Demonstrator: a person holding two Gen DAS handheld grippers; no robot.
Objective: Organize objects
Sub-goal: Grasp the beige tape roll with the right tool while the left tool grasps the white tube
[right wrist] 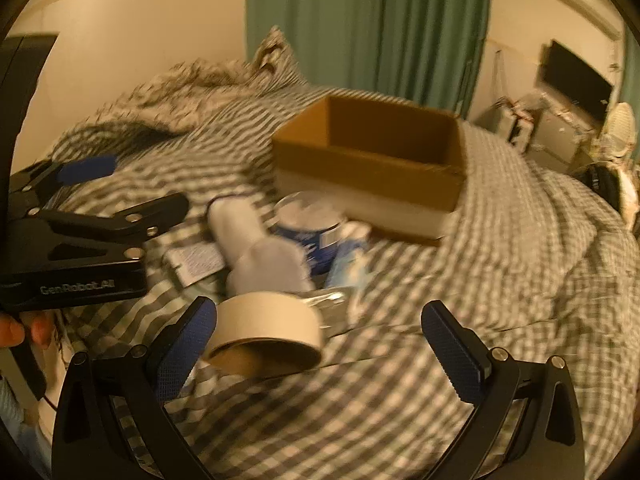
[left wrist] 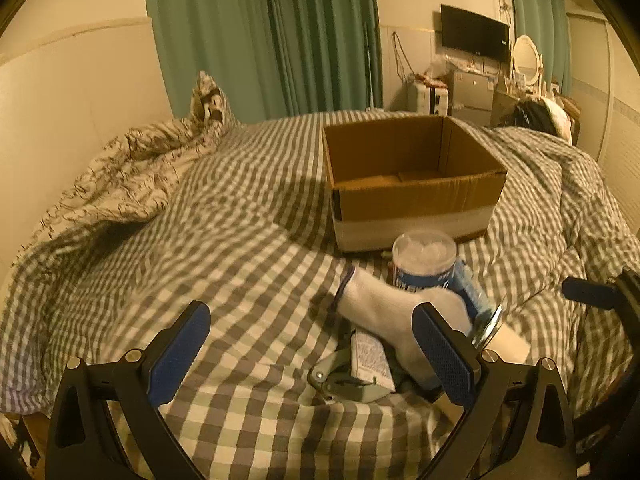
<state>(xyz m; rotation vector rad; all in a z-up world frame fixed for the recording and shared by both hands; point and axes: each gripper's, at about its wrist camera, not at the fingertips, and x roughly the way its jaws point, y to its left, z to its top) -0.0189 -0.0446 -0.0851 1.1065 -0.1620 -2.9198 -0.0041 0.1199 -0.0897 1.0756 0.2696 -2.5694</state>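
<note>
Both tools gape, empty; we'd close the right tool (right wrist: 320, 344) squarely across the tape roll (right wrist: 266, 330) — left tool (left wrist: 310, 354) idle — then carry it to the box (right wrist: 372, 168).

My left gripper (left wrist: 312, 352) has matt black plastic arms with bright metal screw heads; my finger pads (left wrist: 444, 356) are blue, rubbery, with a fine dimpled texture. My right gripper (right wrist: 320, 348) is built the same. The bedcover (left wrist: 240, 240) is soft woven cloth in a grey-and-white check, creased. The box (left wrist: 412, 196) is plain brown corrugated cardboard, matt, with a pale band along its lower front. The sock (left wrist: 384, 300) is white knitted cloth. The tub (left wrist: 424, 264) looks like clear glossy plastic under a printed blue label. The tape roll (right wrist: 264, 328) is matt paper on a cardboard core. The curtain (left wrist: 272, 40) is green pleated cloth.
</note>
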